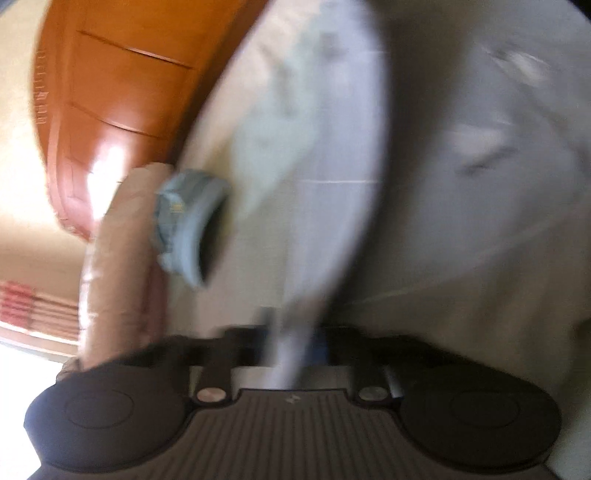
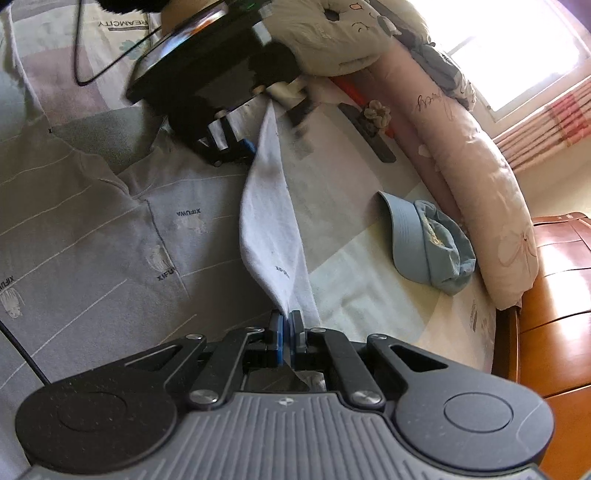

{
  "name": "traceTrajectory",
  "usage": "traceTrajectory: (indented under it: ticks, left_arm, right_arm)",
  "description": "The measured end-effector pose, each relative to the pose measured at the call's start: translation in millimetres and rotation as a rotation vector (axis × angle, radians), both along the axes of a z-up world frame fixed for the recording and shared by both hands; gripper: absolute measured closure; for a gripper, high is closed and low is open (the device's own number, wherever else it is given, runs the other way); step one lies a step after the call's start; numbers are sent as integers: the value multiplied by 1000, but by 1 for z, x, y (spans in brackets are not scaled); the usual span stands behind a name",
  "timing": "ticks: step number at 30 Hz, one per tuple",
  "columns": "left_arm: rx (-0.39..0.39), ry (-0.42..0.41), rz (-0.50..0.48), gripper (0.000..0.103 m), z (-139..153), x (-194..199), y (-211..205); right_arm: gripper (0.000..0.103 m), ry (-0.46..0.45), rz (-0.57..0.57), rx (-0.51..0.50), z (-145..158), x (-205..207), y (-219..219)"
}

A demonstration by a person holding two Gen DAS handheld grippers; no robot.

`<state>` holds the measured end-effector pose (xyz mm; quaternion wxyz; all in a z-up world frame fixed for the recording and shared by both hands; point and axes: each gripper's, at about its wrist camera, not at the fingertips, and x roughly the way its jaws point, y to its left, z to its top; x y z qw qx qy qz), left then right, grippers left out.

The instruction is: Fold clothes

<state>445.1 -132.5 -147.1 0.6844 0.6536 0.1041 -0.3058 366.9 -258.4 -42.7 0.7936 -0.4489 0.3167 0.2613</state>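
Observation:
A long white garment [image 2: 269, 221] hangs stretched and taut between my two grippers above the bed. My right gripper [image 2: 286, 321] is shut on its near end, the blue pads pinching the fabric. The far end runs up to a point between the fingers of my left gripper [image 2: 266, 120], which holds it. The left wrist view is blurred. There the white garment [image 1: 332, 184] comes down into my left gripper [image 1: 291, 343], whose fingertips are hidden. A grey striped polo shirt [image 2: 92, 229] lies flat on the bed under and left of the white garment.
A light blue cap [image 2: 428, 243] lies on the sheet to the right. Behind it a rolled pink quilt [image 2: 476, 177] lines the bed's edge. An orange wooden cabinet [image 2: 554, 314] stands at the far right. A black hair clip [image 2: 369, 125] and a cream plush [image 2: 332, 33] lie farther back.

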Motion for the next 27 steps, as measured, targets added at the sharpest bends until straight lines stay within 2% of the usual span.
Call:
traceTrajectory:
  ticks: [2,5,12,17,19,21,22,27]
  left_arm:
    - [-5,-24,29,103,-1,-3,-3]
    - [-42,18,90,103,16,-2,-8]
    - [-38,-11,112,103,44,-24,-15]
    - [-28,-6,118,103,51,-42,-17]
    - [-21,-6,125,103,50,-45,-17]
    - [-25,1,138,103,51,-46,-18]
    - [-24,1,141,103,51,-46,-19]
    - [-11,1,145,103,50,-49,-20]
  right_arm:
    - [99,-2,3,-5,-2,-3,1]
    - [99,-13,16,-25,-5,-8,2]
    - [101,-97,13,-77,-9,-22,2]
    - [100,-155,21,-103,-9,-35,1]
    - [95,-131,36,-116,-15,-36,2]
    - [77,-179,62,-146,-25,-43,4]
    - [64,-182,77,-180,-33,-45,5]
    - [61,-271,101,-297,-66,-44,8]
